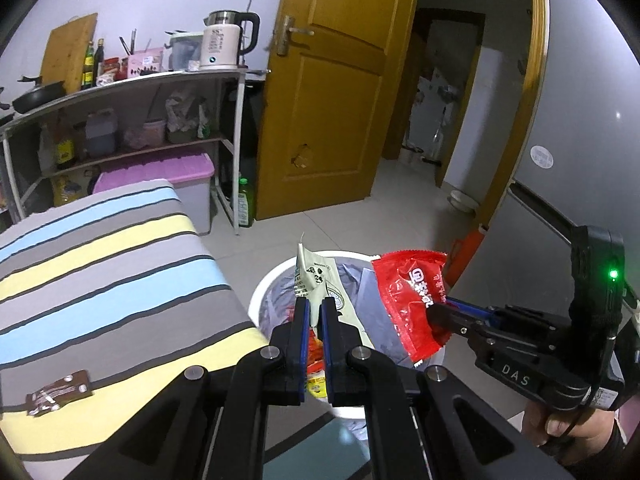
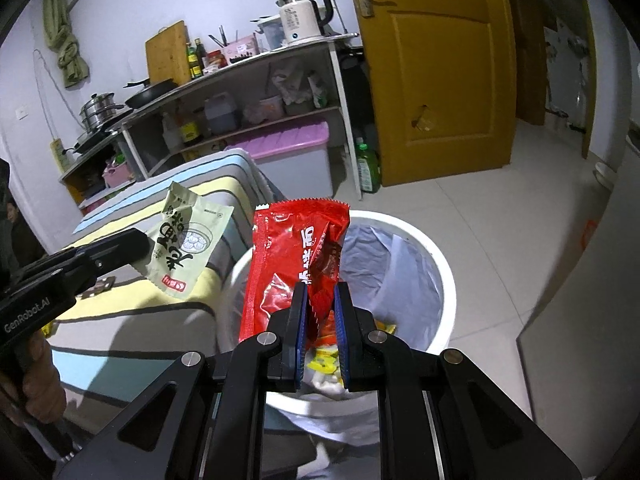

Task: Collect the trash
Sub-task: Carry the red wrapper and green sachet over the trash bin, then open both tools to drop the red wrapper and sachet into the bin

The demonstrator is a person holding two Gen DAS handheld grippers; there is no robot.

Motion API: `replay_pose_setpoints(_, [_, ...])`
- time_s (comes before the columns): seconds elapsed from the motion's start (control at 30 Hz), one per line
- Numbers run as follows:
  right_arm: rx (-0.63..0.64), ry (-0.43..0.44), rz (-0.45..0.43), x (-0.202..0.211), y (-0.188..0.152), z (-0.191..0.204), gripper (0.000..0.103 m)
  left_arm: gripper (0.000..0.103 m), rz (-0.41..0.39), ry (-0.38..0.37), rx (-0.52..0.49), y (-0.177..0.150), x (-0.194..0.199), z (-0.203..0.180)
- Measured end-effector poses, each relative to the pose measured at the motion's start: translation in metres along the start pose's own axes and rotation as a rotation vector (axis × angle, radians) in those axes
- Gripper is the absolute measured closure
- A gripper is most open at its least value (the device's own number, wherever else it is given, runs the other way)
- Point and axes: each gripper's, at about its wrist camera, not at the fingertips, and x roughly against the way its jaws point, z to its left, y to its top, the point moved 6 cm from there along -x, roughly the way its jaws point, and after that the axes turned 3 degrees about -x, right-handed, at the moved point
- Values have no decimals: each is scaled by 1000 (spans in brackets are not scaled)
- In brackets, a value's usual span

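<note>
Two wrappers were held over one white bin, listed left to right.

Item 1: striped cover (image 1: pixel 100 264) in grey, blue and yellow on a bed or couch, which one could not be told; a small brown packet (image 1: pixel 60 392) lay on it near the front edge.

Item 2: left tool (image 1: pixel 315 308), jaws narrow, pinched on the pale green wrapper (image 1: pixel 316 280), which stood upright above the near-left rim of the bin.

Item 3: white bin (image 1: pixel 268 280) on the tiled floor, just beside the striped cover, lined with a grey bag (image 2: pixel 384 256); red and yellow packets (image 2: pixel 328 360) lay inside.

Item 4: right tool (image 2: pixel 320 300), jaws narrow, clamped on the lower edge of the red wrapper (image 2: pixel 288 256), which hung crumpled over the bin's opening, beside the green one and apart from it.

Item 5: person's hand (image 1: pixel 560 424) on the right tool's grip.
</note>
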Motion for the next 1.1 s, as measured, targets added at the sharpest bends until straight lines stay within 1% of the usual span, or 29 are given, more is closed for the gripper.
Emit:
replay_pose_setpoints(0.17, [-11,-12,13,-11,0,-7,89,97,32,-10,-4,-1,-23,-2])
replay_pose_setpoints(0.23, [-19,-18,25,-17,0,-10,89,97,47,-1,-5,-4,-30,-1])
replay_pose_setpoints(0.3, [-24,-21,33,-22,-1,-14,88,94,56,1,-3,-6,-36,0])
replay_pose_setpoints(0.37, [-20,-20,43,-27,-2,-14,87,86,67,-9,11,-9,-40,3])
replay_pose_setpoints(0.47, [-11,-21,43,-29,-3,-13,87,85,67,-9,23,-9,-41,8])
replay_pose_setpoints(0.6, [-2,-18,36,-28,-3,-11,86,85,53,-6,30,-9,-36,12])
replay_pose_setpoints(0.7, [4,-13,29,-25,-3,-8,81,85,44,0,31,-9,-30,14])
replay_pose_setpoints(0.8, [11,-9,19,-19,-1,-2,81,85,34,4,32,-10,-22,15])
replay_pose_setpoints(1.0, [42,15,-11,-2,5,18,80,85,1,29,44,-8,4,23])
replay_pose_setpoints(1.1, [58,41,-23,7,5,29,78,85,-18,44,50,-9,19,28])
